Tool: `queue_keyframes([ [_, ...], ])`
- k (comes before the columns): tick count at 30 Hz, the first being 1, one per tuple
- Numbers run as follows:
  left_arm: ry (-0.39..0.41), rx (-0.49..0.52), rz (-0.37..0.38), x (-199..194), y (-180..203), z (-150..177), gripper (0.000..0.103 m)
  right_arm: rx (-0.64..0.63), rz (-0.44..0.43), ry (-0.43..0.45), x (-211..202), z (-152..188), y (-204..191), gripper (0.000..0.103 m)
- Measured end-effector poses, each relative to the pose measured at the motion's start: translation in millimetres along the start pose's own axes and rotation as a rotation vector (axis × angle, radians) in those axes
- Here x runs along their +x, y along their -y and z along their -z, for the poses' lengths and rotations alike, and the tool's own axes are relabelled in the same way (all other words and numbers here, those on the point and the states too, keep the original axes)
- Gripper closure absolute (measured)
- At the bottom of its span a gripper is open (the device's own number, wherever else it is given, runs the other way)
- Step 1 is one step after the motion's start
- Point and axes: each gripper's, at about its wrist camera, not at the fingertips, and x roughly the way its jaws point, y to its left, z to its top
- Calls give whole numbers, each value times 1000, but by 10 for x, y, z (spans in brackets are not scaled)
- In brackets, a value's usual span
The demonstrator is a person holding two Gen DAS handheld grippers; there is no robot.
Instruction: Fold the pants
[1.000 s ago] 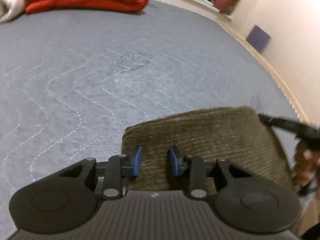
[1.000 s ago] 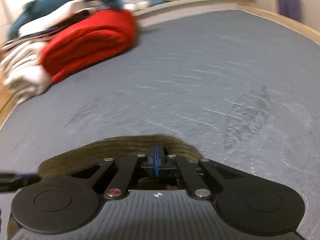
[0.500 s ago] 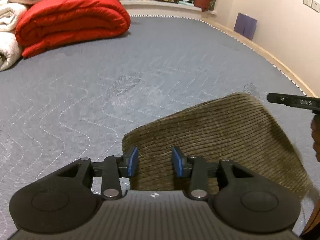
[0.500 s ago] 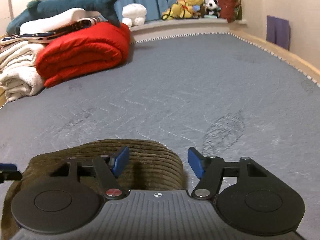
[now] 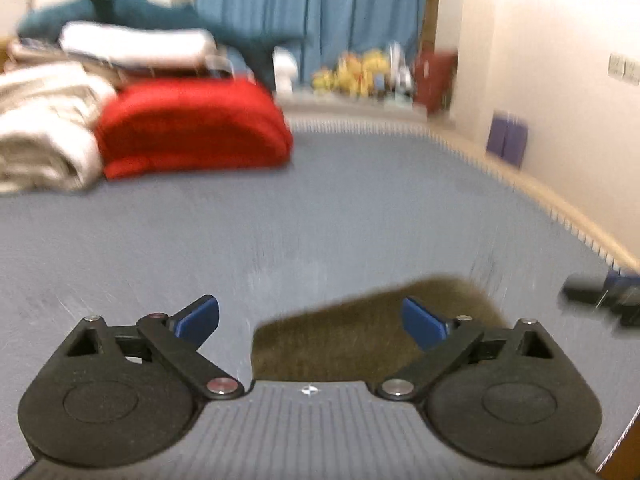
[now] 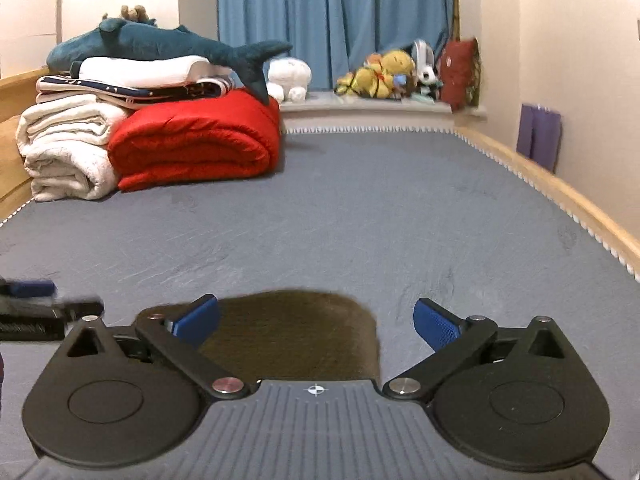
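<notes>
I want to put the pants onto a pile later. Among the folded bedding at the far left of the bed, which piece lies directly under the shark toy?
The white pillow lies directly under the shark toy. The red quilt and the cream towels sit lower, resting on the grey mattress.

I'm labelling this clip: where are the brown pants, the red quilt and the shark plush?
brown pants (image 6: 296,332), right wrist view, folded top.
red quilt (image 6: 192,144), right wrist view, front face.
shark plush (image 6: 160,42), right wrist view, body.

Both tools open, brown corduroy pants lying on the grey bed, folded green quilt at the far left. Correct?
One error: the quilt is red, clearest in the right wrist view. The left tool and right tool are open, and the brown pants lie on the grey bed.
</notes>
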Motion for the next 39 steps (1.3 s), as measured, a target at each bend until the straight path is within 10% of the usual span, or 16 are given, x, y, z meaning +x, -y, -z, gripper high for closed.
queue_keyframes([
  [7,-99,-142,-18,-564,-21,190,0,90,-36,-98,-309,298,-57,1],
  [15,-320,-94,-85,-270,289,1000,0,0,74,-63,-241,889,-67,1],
  [39,-311,-67,-52,-41,426,1070,0,-70,6,-115,-19,947,-134,1],
])
